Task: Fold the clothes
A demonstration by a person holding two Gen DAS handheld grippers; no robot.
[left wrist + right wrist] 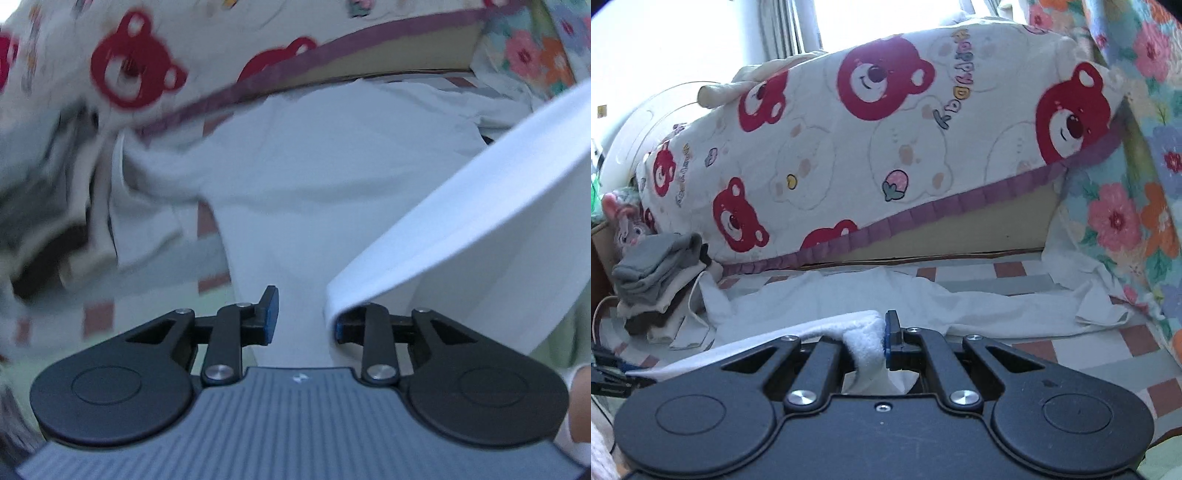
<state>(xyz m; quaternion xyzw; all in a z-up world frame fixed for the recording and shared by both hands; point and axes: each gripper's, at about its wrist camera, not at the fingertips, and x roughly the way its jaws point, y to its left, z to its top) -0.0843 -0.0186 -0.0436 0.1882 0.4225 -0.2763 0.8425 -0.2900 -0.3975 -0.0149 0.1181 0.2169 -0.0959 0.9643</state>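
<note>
A white garment [314,184] lies spread on the checked bed sheet. In the left wrist view a lifted fold [461,221] of it rises to the upper right, and its edge drapes over the right finger. My left gripper [304,321] is open, with a wide gap between the fingers and only the flat cloth behind it. In the right wrist view my right gripper [875,343] is shut on a bunched edge of the white garment [923,299]. The bunch hides its left finger, and the held edge stretches off to the left.
A bear-print cushion [886,147] with a purple trim leans across the back. A floral blanket [1126,221] hangs at the right. A pile of folded clothes [657,273] and a plush toy [626,225] sit at the left. The checked sheet [1071,350] shows at the right.
</note>
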